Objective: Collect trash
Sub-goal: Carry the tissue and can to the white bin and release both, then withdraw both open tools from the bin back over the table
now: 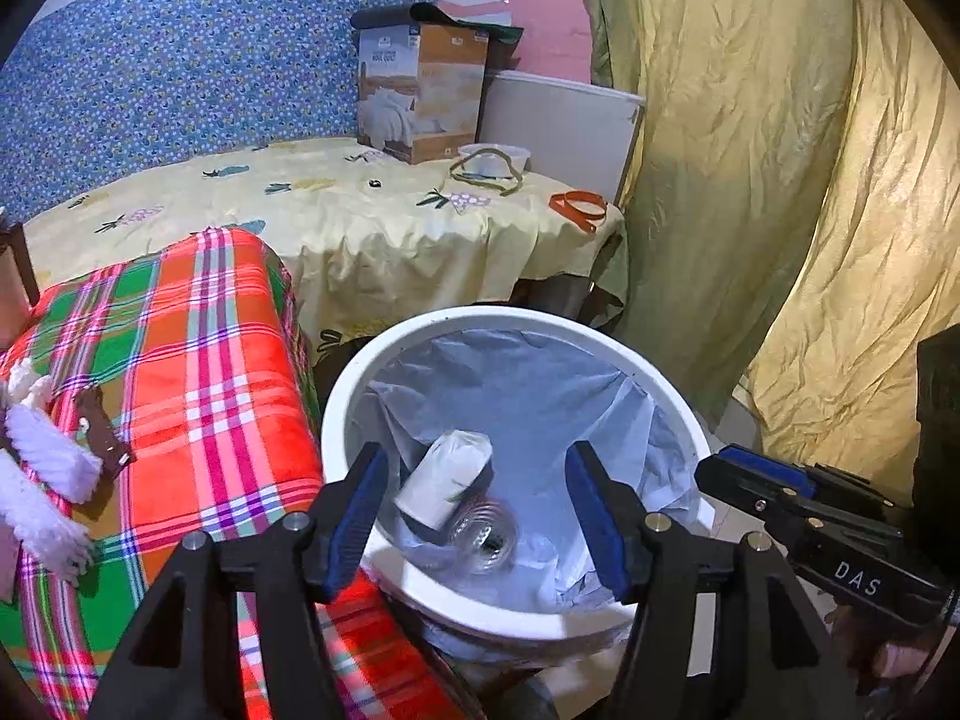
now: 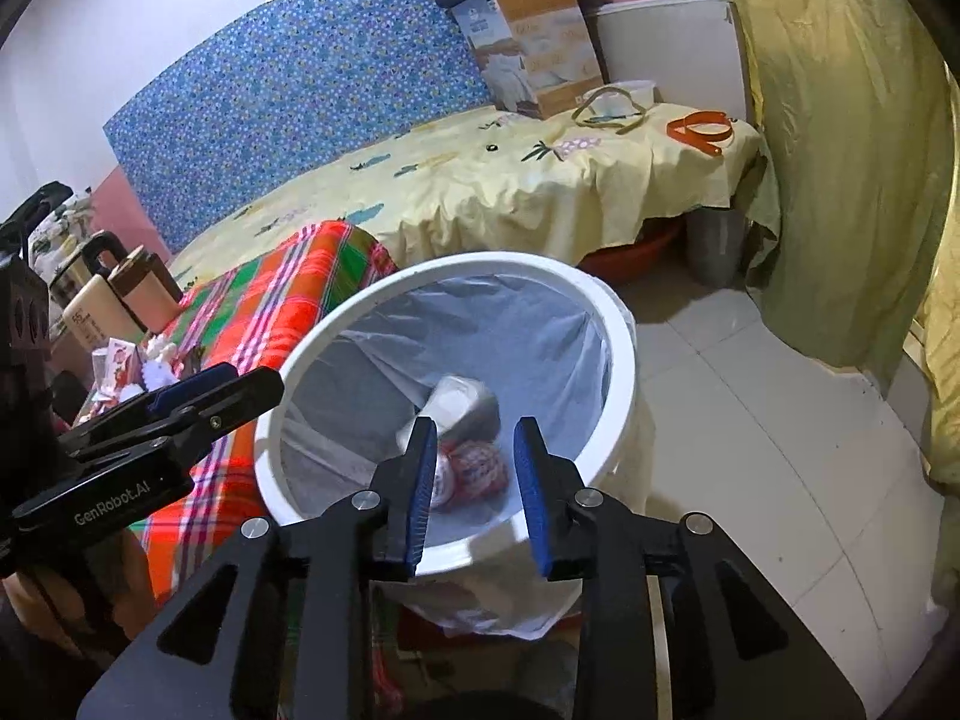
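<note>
I am looking down into the white bin [image 1: 360,384] and judging the job partly done: a paper cup [image 1: 444,480] and a clear plastic cup [image 1: 486,534] are lying on its liner, with a red-and-white wrapper [image 2: 474,468] beside them. Scraps [image 2: 120,366] are waiting on the plaid blanket [image 1: 222,360], so more is left. I am holding both tools tilted down over the rim; the left gripper [image 1: 480,516] is gaping wide and empty, the right gripper [image 2: 477,480] is partly open, gripping nothing
</note>
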